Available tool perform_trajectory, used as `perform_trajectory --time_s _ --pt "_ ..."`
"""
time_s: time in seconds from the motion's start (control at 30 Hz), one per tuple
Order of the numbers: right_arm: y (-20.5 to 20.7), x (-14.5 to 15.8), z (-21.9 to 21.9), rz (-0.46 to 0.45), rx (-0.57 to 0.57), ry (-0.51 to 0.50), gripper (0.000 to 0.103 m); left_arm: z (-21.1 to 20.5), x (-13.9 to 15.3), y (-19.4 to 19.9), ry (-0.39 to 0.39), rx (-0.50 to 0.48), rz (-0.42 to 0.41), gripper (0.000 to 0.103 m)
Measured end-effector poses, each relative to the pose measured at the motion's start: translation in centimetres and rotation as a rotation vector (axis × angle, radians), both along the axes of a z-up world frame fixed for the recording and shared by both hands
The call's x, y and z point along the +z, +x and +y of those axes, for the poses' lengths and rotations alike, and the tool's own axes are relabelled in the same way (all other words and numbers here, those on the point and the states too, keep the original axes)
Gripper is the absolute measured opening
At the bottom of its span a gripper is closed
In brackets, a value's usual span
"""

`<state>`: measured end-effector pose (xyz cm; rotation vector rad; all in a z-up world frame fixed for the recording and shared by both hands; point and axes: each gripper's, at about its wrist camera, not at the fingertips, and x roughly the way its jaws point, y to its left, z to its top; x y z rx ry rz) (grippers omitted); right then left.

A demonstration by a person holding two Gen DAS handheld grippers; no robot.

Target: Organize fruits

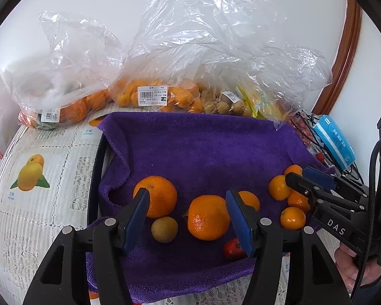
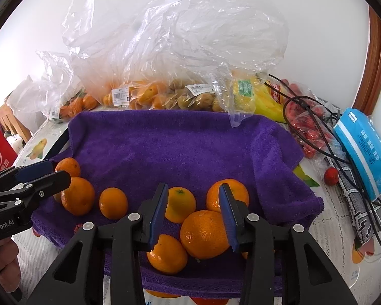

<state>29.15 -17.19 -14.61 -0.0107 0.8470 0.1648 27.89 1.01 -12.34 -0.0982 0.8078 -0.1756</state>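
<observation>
Oranges done, keep your half-open left gripper and barely parted right gripper clear of fruit, both empty, lifting straight.

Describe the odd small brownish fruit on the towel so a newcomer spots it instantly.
Find the purple towel in front of the plastic bags. Near its front edge, two big oranges lie side by side; the brownish fruit sits between them, slightly nearer. It alone is dull tan-green, not orange.

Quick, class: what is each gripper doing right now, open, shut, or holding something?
Left gripper: open, holding nothing; an orange sits on the purple towel between its fingers.
Right gripper: open, nothing gripped; a large orange lies between its fingers.
</observation>
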Motion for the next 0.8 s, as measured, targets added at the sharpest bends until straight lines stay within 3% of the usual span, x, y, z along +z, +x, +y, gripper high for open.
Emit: perform_trajectory --time_s 0.5,0.8 --pt "-0.3 0.3 -0.1 0.016 0.003 0.031 0.048 0.3 1.0 -0.5 -0.009 0.014 -0.001 0.063" --pt "-1.6 2.5 0.6 0.004 -0.034 0.017 0.051 -0.2 2.0 -1.1 0.022 0.005 0.005 0.065"
